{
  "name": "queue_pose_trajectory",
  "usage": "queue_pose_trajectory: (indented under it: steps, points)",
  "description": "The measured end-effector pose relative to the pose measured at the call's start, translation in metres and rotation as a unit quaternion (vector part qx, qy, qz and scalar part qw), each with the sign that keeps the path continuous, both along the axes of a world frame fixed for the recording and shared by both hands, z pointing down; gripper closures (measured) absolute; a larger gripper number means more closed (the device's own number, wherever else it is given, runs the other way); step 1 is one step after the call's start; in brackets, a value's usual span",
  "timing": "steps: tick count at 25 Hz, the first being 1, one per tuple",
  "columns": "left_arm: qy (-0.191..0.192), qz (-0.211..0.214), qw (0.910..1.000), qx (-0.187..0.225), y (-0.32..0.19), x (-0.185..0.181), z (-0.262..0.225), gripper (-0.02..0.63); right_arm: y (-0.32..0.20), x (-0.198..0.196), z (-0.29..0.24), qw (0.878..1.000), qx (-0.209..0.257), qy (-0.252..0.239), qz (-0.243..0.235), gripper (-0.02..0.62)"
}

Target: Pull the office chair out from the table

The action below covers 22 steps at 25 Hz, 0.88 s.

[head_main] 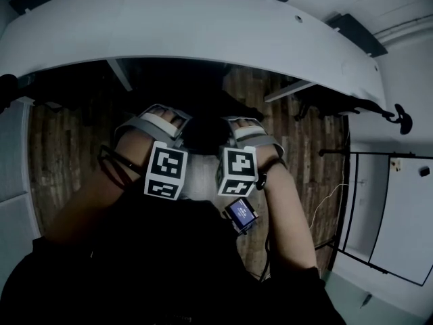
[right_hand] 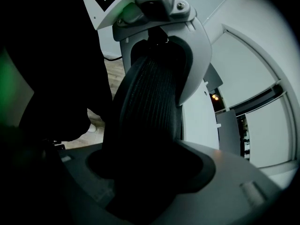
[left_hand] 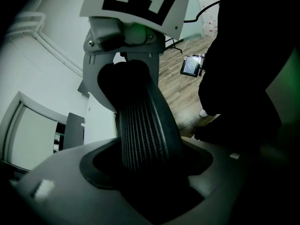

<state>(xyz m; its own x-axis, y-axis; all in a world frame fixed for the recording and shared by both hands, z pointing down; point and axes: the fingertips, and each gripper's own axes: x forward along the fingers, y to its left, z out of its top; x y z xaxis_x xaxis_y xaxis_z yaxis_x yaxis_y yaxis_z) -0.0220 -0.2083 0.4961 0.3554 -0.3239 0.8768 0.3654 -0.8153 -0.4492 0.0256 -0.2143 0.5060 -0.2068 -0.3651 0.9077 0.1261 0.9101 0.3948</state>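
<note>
The office chair (head_main: 203,134) is in the middle of the frame, its dark ribbed back just below the white curved surface (head_main: 203,26) (wood floor (head_main: 61,154) shows beside it). The left hand-held gripper (head_main: 162,117) and the right hand-held gripper (head_main: 243,124) each squeeze its top edge, near each other

Table (head_main: 203,29) beyond office chair (head_main: 203,133)

The office chair (left_hand: 145,135) is hidden except one ribbed part.
</note>
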Motion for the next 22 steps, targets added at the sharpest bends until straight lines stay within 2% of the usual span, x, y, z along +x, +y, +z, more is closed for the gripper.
queue_pose_trajectory:
  steps: [7, 22]
  points:
    - [-0.003, -0.015, 0.9999, -0.004, 0.067, 0.029, 0.0, 0.288, 0.065, 0.032, 0.002, 1.0, 0.005, 0.004, -0.013, 0.295]
    - [-0.005, -0.032, 0.9995, -0.001, 0.241, 0.068, 0.002, 0.287, 0.239, 0.064, -0.009, 1.0, 0.014, -0.012, -0.021, 0.296]
